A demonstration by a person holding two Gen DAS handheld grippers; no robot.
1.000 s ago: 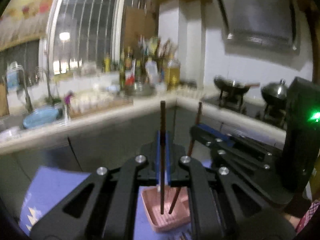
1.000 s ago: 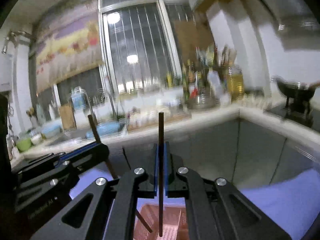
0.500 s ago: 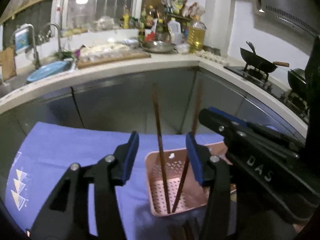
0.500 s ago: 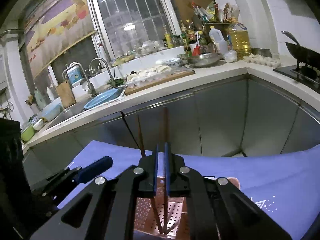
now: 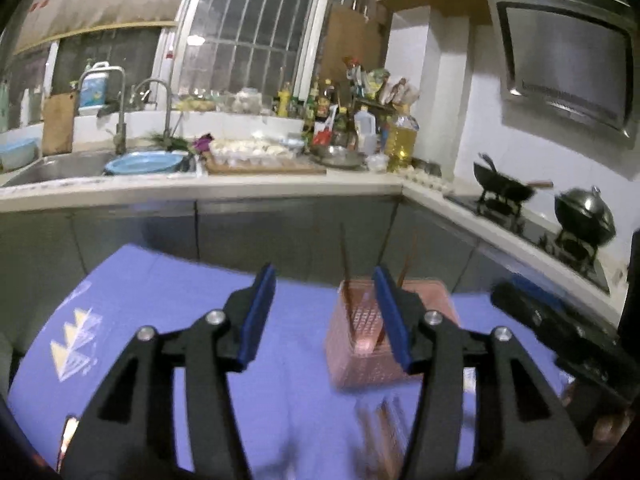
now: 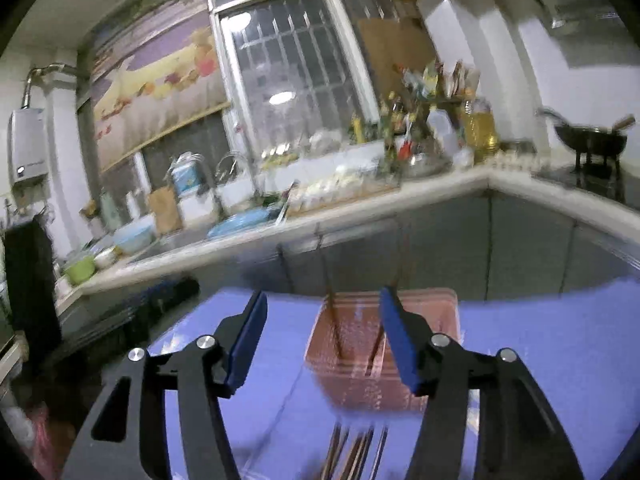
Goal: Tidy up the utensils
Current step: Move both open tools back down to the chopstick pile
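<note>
A pink perforated basket [image 5: 362, 344] stands on the blue cloth [image 5: 168, 312]; it also shows in the right wrist view [image 6: 360, 356]. Two dark chopsticks [image 5: 347, 280] stand in it, leaning apart, also seen in the right wrist view [image 6: 330, 300]. My left gripper [image 5: 324, 312] is open and empty, above and in front of the basket. My right gripper [image 6: 320, 336] is open and empty, also in front of the basket. More chopsticks [image 6: 356, 452] lie blurred on the cloth before the basket, also in the left wrist view [image 5: 380, 432]. The right gripper's body [image 5: 560, 332] shows at the right.
A kitchen counter [image 5: 200, 188] runs behind the table, with a sink, a blue bowl [image 5: 140, 162], bottles and a cutting board. A stove with a wok [image 5: 506, 190] and a pot stands at the right. The cloth's far edge drops toward grey cabinets.
Both grippers opened and let go of their chopsticks, which now stand in the basket. Both grippers pulled back and up from the basket.
</note>
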